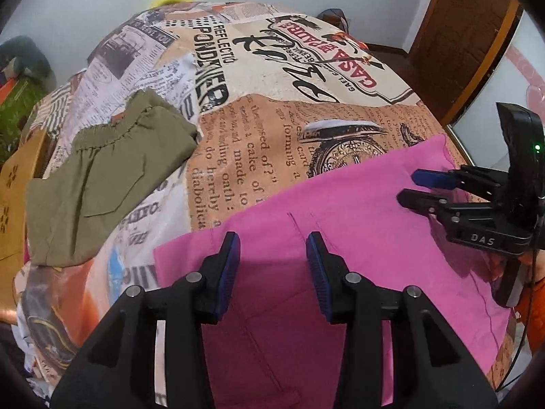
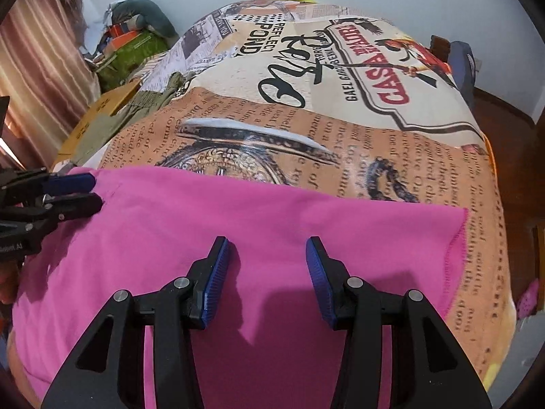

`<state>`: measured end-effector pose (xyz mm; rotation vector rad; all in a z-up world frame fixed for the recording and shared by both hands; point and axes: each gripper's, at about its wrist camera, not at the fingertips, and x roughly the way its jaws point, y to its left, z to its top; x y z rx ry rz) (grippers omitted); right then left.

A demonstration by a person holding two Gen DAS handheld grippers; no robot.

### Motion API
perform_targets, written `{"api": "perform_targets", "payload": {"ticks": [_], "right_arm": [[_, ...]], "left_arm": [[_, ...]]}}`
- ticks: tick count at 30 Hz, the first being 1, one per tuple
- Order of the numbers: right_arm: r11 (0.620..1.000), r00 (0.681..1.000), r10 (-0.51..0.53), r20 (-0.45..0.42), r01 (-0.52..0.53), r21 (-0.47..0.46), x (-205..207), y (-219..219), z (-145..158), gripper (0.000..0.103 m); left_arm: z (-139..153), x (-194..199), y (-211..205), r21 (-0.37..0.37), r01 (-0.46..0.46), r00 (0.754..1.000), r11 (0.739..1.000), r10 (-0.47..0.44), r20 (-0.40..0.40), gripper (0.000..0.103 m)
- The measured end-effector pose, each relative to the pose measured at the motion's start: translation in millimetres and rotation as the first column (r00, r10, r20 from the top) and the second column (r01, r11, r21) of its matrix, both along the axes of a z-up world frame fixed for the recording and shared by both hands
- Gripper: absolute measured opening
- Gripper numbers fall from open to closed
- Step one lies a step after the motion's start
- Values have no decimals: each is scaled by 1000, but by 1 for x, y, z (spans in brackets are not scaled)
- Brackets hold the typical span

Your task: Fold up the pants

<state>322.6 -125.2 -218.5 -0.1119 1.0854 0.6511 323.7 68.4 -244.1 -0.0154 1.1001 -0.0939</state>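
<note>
Pink pants (image 1: 357, 204) lie folded flat at the near edge of the table, filling the lower half of both views (image 2: 204, 211). My left gripper (image 1: 272, 248) hovers over their left part, open, with nothing between its blue pads. My right gripper (image 2: 267, 252) hangs open over the right part, near the stitched hem edge (image 2: 460, 248), also holding nothing. Each gripper shows in the other's view: the right gripper (image 1: 407, 187) at the right edge, the left gripper (image 2: 97, 191) at the left edge, both just above the pink cloth.
A newspaper-print tablecloth (image 1: 272, 119) covers the table. A folded olive garment (image 1: 102, 177) lies at the far left, beside a cardboard box (image 1: 10, 204). Piled clutter (image 2: 136, 44) and a curtain (image 2: 34, 68) stand beyond. A wooden panel (image 1: 460, 44) rises at the right.
</note>
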Motion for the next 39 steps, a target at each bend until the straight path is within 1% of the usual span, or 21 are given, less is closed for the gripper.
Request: {"api": "perform_targets", "payload": {"ticks": [2,5,7,9,13,16,17,18,20,22,25,27,32,34,37,39], "right_arm": [[999,999,-20,33,21,-24,-8,-8,11,43],[1000,997,-20,71,21,-18,-23,-21,30,43],[1000,995,-21,101,22,-10,-32,-28,44,43],[1000,991,-27,130,25,16,-44,-35,61,43],[996,984,-43,170,30,81,-69,-44,90,43],[994,979,-41,200,19,107,-90,-42,105,46],[994,976,-38,213,15,111,-97,-41,109,48],[994,972,-35,231,9,111,-106,-40,113,49],[994,967,-27,252,-2,112,-118,-37,116,50],[992,966,-24,256,-10,129,-131,-33,116,50],[990,970,-12,244,-22,137,-144,-26,108,50],[991,973,0,230,-31,129,-152,-19,99,50],[994,982,18,190,-37,99,-161,-6,78,50],[996,980,24,197,-40,78,-165,-6,74,50],[997,980,21,199,-34,66,-167,-6,67,50],[997,983,8,181,-21,72,-164,-7,62,50]], "left_arm": [[13,-10,3,18,-12,999,1000,11,33,41],[34,-29,8,53,-17,996,998,12,83,42],[48,-45,10,58,-21,994,998,15,111,44],[61,-62,13,52,-33,990,998,26,140,53],[83,-95,18,53,-67,979,996,56,195,59],[94,-118,20,30,-79,974,996,71,215,65],[97,-125,21,20,-84,972,996,77,221,68],[99,-134,21,7,-89,971,996,86,225,73],[101,-146,21,-12,-97,969,995,97,229,80],[99,-159,21,-23,-105,966,994,108,235,83],[88,-171,23,-50,-114,972,992,121,201,84],[78,-180,24,-88,-115,978,990,128,166,84],[56,-196,22,-160,-131,983,978,149,106,84],[48,-202,19,-190,-135,985,973,153,85,84],[37,-208,15,-251,-137,987,958,152,44,84],[30,-209,15,-312,-150,987,938,160,7,84]]}}
